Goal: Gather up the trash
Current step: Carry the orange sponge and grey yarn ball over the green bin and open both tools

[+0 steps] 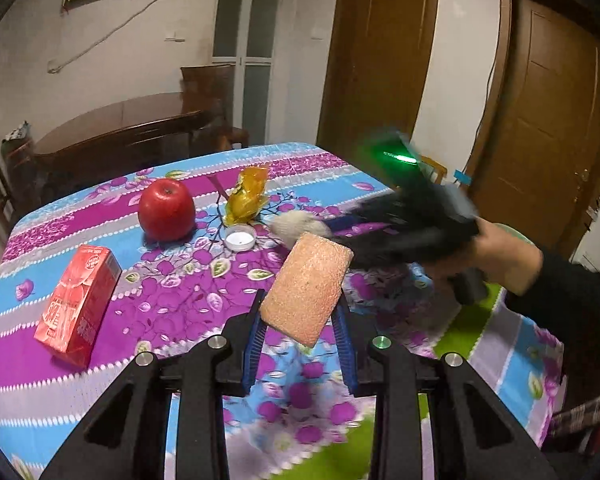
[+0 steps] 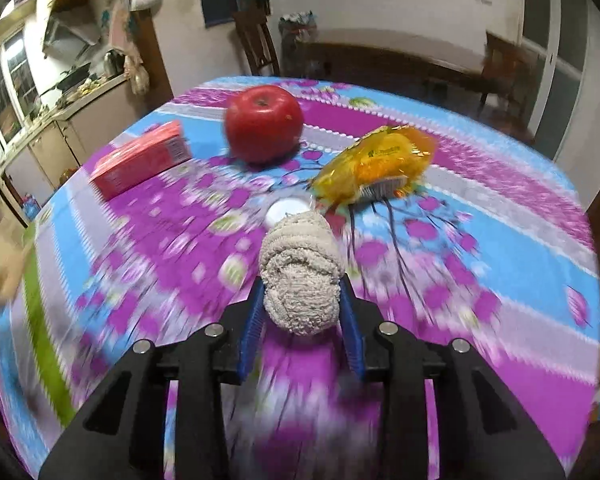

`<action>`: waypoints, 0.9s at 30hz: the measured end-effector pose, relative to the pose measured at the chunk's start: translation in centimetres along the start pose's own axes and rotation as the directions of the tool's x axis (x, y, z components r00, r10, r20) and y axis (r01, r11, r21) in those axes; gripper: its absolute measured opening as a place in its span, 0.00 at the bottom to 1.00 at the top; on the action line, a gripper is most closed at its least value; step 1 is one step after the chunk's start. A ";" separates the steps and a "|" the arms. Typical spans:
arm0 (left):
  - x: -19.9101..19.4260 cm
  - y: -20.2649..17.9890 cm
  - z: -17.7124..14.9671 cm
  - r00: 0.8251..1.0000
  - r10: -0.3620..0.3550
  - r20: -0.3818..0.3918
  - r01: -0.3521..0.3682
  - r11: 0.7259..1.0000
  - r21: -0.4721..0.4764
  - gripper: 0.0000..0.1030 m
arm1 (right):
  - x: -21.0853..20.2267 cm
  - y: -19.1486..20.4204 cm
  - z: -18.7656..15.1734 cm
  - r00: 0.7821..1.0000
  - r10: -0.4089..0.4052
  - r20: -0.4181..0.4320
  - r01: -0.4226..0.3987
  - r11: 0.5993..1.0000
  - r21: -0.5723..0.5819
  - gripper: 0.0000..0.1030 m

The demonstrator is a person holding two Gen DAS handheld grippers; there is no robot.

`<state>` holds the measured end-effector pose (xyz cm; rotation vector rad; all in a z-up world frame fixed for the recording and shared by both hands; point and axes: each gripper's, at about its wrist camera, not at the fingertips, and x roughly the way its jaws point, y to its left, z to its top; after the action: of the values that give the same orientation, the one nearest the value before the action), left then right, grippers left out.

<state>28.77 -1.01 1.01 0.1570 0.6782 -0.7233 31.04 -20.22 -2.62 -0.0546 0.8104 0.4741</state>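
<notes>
My left gripper [image 1: 300, 312] is shut on a pinkish-brown sponge block [image 1: 306, 286], held above the flowered tablecloth [image 1: 172, 300]. My right gripper [image 2: 304, 300] is shut on a rolled grey-white cloth [image 2: 300, 272]; it also shows blurred in the left wrist view [image 1: 300, 228], over the table's right side. On the table lie a crumpled yellow wrapper [image 1: 247, 196] [image 2: 376, 164], a white bottle cap [image 1: 240, 237] [image 2: 286, 210], a red carton [image 1: 78, 304] [image 2: 140, 158] and a red apple [image 1: 166, 208] [image 2: 263, 122].
A dark wooden table [image 1: 116, 132] and a chair [image 1: 208, 92] stand behind. Two brown doors [image 1: 380, 52] are at the right. A kitchen counter [image 2: 72, 100] is at the far left in the right wrist view.
</notes>
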 end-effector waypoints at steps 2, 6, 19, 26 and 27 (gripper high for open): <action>-0.1 -2.2 0.0 1.000 -0.001 0.009 0.001 1.000 0.002 0.32 | -4.5 0.6 -2.8 0.998 0.001 0.058 -0.004 0.999 0.045 0.33; 0.3 -8.0 0.0 1.000 -0.019 0.006 0.019 0.999 0.042 0.32 | -13.2 1.8 -9.1 0.985 -0.079 0.156 0.056 0.988 0.143 0.33; 5.3 -29.9 0.5 0.963 -0.259 -0.077 0.270 0.942 0.202 0.32 | -32.0 -1.8 -26.1 0.865 -0.475 0.159 0.348 0.797 0.493 0.33; 11.0 -41.3 2.9 0.957 -0.261 -0.127 0.287 0.911 0.296 0.32 | -35.8 -6.2 -30.2 0.805 -0.589 0.074 0.452 0.690 0.565 0.33; 11.8 -42.6 3.2 0.956 -0.259 -0.138 0.289 0.910 0.297 0.32 | -35.9 -6.8 -30.6 0.804 -0.592 0.061 0.459 0.682 0.569 0.33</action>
<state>8.94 -40.59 0.13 0.3975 0.6797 -1.1013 -8.16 -47.11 0.72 0.2775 0.6193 -0.3157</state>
